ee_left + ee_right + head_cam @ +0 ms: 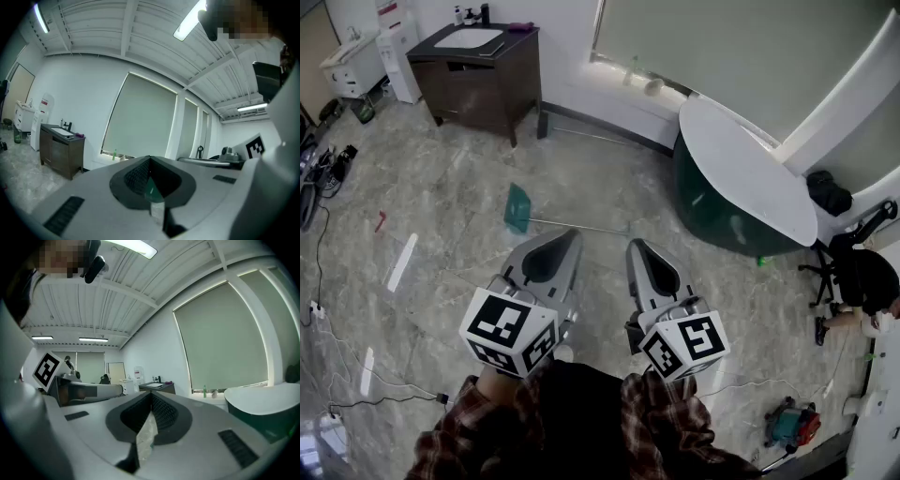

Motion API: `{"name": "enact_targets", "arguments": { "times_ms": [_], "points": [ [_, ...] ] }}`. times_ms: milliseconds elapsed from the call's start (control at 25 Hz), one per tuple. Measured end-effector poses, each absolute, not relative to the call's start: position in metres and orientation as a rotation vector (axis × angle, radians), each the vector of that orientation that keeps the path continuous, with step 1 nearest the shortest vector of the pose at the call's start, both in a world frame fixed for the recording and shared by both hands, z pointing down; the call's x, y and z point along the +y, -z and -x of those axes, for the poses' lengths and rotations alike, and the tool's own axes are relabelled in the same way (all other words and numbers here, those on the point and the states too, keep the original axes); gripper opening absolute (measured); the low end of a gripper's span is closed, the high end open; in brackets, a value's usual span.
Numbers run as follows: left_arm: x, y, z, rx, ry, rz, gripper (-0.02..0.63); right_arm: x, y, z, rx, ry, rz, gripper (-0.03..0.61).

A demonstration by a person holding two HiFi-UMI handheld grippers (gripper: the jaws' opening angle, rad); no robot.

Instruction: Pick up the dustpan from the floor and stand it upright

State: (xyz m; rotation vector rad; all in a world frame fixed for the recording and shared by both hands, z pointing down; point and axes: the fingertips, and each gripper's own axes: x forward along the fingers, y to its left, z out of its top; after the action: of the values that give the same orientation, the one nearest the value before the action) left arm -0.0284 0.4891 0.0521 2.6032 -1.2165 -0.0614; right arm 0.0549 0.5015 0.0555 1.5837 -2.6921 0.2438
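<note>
The green dustpan [517, 208] lies flat on the marble floor in the head view, and its thin long handle [581, 226] runs off to the right. Both grippers are held level in front of the person, well above the floor and nearer than the dustpan. The left gripper [568, 234] is shut with nothing in it, and its tip appears just over the handle's line. The right gripper [636, 246] is also shut and empty. In the left gripper view [150, 159] and the right gripper view [151, 394] the jaws meet at the tips and point across the room.
A dark vanity cabinet with a sink [478, 70] stands at the back left. A round white table on a green base [741, 169] is at the right, with an office chair [853, 267] beyond. Cables [328, 319] trail on the left floor. A small red item [381, 220] lies left of the dustpan.
</note>
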Motion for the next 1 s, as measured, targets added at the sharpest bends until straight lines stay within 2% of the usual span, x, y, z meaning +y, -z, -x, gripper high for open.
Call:
{"name": "enact_targets", "arguments": {
  "times_ms": [280,720,1000],
  "points": [
    [0.423,-0.068,0.034,-1.186,0.047,-2.603,0.009,0.438,-0.070,-0.056,-2.667,-0.264,-1.635,0.012],
    [0.249,-0.066,0.056,-1.102,0.010,-2.643,0.009,0.264,-0.067,-0.027,-2.634,-0.285,-1.700,0.012],
    [0.178,-0.078,0.070,-1.032,-0.043,-2.638,0.009,0.194,-0.078,-0.011,-2.581,-0.343,-1.746,0.012]
  ]
}}
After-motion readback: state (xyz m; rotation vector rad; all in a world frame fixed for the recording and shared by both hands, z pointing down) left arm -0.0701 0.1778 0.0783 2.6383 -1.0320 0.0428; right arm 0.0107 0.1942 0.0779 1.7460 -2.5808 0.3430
